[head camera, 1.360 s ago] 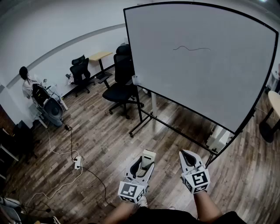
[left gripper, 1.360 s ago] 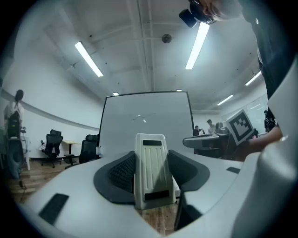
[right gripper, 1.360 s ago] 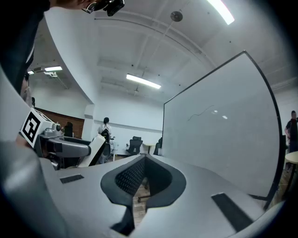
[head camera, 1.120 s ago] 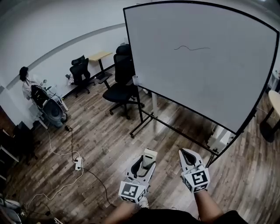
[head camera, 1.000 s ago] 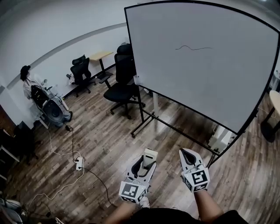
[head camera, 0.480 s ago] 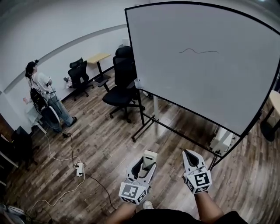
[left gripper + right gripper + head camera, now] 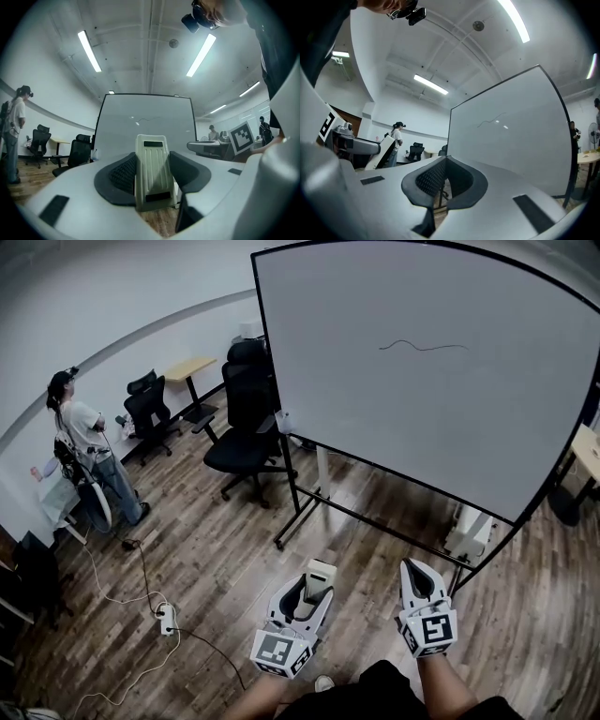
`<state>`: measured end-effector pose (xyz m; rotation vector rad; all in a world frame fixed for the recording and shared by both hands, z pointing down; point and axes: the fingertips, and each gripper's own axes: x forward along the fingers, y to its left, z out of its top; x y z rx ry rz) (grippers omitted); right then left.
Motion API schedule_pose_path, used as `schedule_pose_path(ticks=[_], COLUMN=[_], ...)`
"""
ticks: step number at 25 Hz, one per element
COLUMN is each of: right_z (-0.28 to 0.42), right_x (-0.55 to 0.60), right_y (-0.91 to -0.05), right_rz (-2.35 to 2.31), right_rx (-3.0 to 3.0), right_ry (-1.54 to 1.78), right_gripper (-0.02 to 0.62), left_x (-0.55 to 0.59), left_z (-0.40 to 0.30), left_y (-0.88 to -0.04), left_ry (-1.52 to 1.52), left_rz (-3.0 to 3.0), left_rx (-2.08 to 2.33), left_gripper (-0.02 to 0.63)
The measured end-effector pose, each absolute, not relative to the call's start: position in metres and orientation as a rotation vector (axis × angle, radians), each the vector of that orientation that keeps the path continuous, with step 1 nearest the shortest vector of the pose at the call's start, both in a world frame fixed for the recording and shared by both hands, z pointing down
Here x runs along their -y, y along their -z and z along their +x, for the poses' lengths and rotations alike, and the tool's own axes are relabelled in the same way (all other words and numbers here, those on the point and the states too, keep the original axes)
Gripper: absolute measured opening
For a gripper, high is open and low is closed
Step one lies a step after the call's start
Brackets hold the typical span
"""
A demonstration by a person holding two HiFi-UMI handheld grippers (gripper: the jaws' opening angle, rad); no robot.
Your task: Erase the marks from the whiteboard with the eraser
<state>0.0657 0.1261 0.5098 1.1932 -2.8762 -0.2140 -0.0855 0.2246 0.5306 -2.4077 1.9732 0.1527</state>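
1. The only print that can be made out is the square black-and-white pattern on each marker cube: one on the left gripper (image 7: 317,570) and one on the right gripper (image 7: 415,572). The large white whiteboard (image 7: 422,418) carries a single thin, dark wavy line (image 7: 422,345) high on its face, forming no letters.
2. The cream ribbed plastic eraser (image 7: 152,174) is a narrow block with a dark rectangle near its top and another near its bottom. It stands upright between the black textured pads (image 7: 123,173) of the left gripper (image 7: 152,157), whose jaws pinch it from both sides. In the head view the eraser (image 7: 319,579) juts out past the jaw tips, low in front of the person and well apart from the board.
3. The right gripper (image 7: 444,174) has its jaws pressed together at the tips, with nothing held.
4. From both gripper views the whiteboard (image 7: 145,129) (image 7: 511,136) rises ahead, the wavy line (image 7: 149,120) (image 7: 490,119) in its upper part.
5. The board has a thin black frame and stands on a black stand on the dark wood-plank floor (image 7: 206,549). A stretch of bare floor lies between the grippers and the stand.
6. A black office chair (image 7: 239,427) sits just beside the board's left edge. Further left, a person (image 7: 84,442) stands near the wall, and a white power strip (image 7: 166,619) with trailing cables lies on the floor.
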Motion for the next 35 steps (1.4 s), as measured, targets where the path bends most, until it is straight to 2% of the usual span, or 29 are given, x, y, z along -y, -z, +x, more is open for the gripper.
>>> schedule_pose_path(ticks=[8, 13, 35], right_z=[0.05, 0.064, 0.095], right_x=[-0.061, -0.002, 0.179], right_y=[-0.502, -0.505, -0.509], right_rz=[1.241, 1.371, 1.392], right_rx=[2.807, 2.766, 2.708], right_ry=[0.258, 0.195, 0.118], right_gripper=[0.018, 0.018, 0.018], left_x=[-0.165, -0.114, 0.09], left_z=[-0.111, -0.119, -0.098], left_y=[-0.528, -0.526, -0.512], left_ry=[-0.147, -0.152, -0.175], left_rz=[-2.433, -2.454, -2.516], left_rx=[-1.925, -1.907, -1.883], left_gripper=[0.242, 0.242, 0.242])
